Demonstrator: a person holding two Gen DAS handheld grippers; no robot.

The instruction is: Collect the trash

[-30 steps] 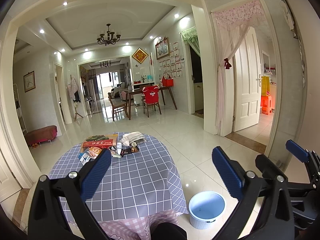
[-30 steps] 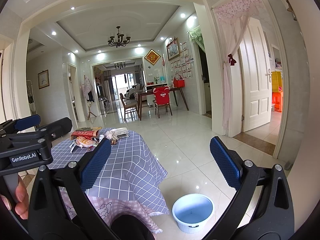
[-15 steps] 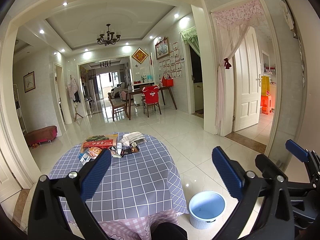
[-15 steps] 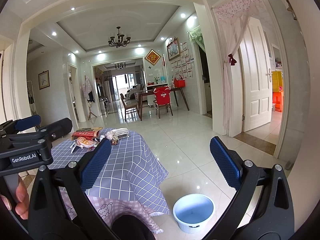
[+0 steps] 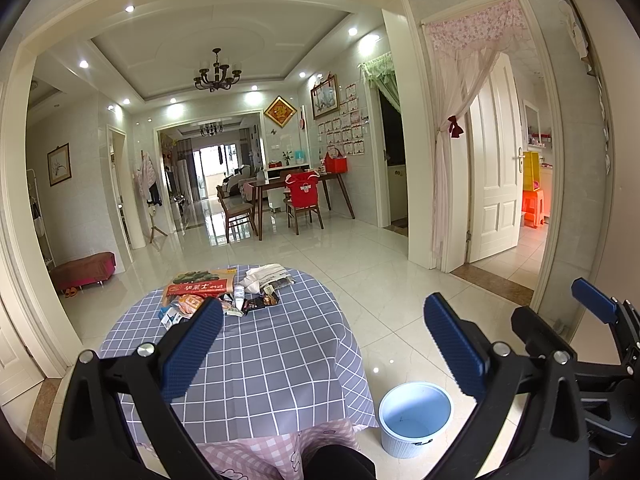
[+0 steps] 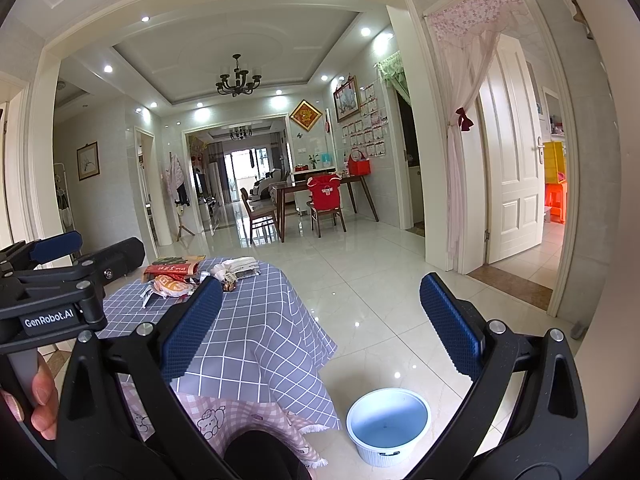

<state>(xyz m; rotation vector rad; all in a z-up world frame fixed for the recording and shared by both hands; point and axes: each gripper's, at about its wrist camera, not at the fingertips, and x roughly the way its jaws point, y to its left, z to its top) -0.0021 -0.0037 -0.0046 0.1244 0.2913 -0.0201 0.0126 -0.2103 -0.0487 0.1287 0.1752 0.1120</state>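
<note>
Both my left gripper [image 5: 320,344] and right gripper [image 6: 320,336] gape wide, holding nothing, above the table [image 5: 256,360]; wrappers [image 5: 208,296] clutter its far edge, bin [image 5: 416,416] beside it.

I held the left gripper [image 5: 323,342] with jaws spread wide, empty, above the checked tablecloth [image 5: 256,360]. Trash [image 5: 224,294] lay at the table's far edge. The blue bin [image 5: 414,420] stood on the floor beside it.
</note>
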